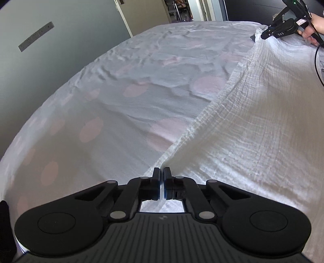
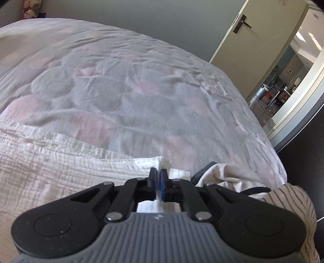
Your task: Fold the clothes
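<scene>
Left gripper: my left gripper (image 1: 162, 172) has its jaws pinched together on the near corner of the white crinkled cloth (image 1: 263, 113), with a thin strip of fabric caught between the pads.
Right gripper: my right gripper (image 2: 158, 173) is likewise clamped on another corner of the same cloth (image 2: 60, 161); a small peak of white fabric stands up just past its tips. In the left wrist view I see this gripper (image 1: 263, 36) far off at the upper right, nipping the cloth's far corner.
Hand: the person's hand (image 1: 312, 28) wraps the right gripper's handle, and a black cable hangs down from it.
Cloth: I see the white crinkled cloth lying spread on the bed, its hemmed edge running in a taut line from my left gripper to my right one.
Bed: the bedspread (image 1: 125, 85) is pale grey with soft pink dots, rumpled in the middle, and it lies under the cloth.
Other laundry: just right of my right gripper I see a cream garment with dark grey trim (image 2: 218, 174), and beside it a striped fabric (image 2: 297, 204) at the bed's edge.
Room: a door with a dark lever handle (image 2: 242, 23) stands beyond the bed; I see soft toys (image 2: 30, 9) in the far left corner.
</scene>
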Action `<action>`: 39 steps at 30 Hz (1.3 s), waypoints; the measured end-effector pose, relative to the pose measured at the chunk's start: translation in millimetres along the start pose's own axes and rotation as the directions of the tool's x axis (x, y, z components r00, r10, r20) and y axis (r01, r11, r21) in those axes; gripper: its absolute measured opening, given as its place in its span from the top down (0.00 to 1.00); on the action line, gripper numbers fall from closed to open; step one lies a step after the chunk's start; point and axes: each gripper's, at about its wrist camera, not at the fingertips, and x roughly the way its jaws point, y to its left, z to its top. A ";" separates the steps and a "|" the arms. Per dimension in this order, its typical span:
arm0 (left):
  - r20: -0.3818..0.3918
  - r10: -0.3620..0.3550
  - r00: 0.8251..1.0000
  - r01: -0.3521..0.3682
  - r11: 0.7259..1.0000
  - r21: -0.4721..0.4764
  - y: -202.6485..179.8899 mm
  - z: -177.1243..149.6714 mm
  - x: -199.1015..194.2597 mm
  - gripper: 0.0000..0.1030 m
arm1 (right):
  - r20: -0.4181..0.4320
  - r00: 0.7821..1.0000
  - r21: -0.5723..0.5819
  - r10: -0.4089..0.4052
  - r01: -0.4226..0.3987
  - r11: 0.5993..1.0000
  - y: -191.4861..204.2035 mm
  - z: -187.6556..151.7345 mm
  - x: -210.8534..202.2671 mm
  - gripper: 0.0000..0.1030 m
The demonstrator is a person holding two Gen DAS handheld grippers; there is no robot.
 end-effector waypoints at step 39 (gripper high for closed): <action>-0.184 -0.175 0.967 0.175 0.984 -0.019 -118.7 -88.7 -111.3 0.53 | -0.075 0.997 0.319 0.017 0.008 0.948 -20.3 -102.9 -127.6 0.62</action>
